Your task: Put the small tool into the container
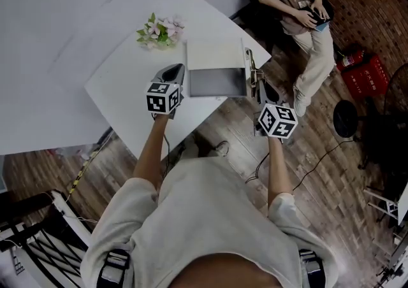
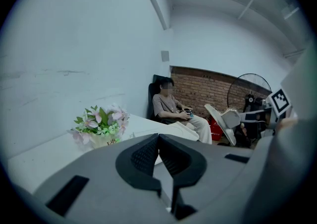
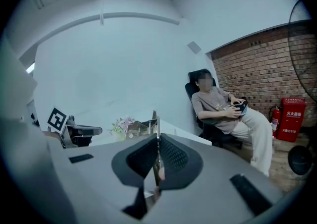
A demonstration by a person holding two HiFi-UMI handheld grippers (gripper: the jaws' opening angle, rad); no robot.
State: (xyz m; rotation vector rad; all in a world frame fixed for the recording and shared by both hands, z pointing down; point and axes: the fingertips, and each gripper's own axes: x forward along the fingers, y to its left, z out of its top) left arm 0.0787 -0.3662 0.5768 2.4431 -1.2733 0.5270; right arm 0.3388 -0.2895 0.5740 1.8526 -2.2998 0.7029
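Right gripper view: right gripper (image 3: pixel 157 138) fingers pinch the tool (image 3: pixel 155 119). Left gripper (image 2: pixel 158 140) fingers press together, empty, beside the container (image 1: pixel 215 81).

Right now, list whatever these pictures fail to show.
- Small tool: edge-on between the right gripper's shut jaws in its view; too small in the head view to tell its kind.
- Container inside: dim grey in the head view; contents unclear.
- Flower pot print: too small, left gripper view.

The thin item (image 3: pixel 158 168) in the right tool (image 3: pixel 157 140) is unidentifiable.
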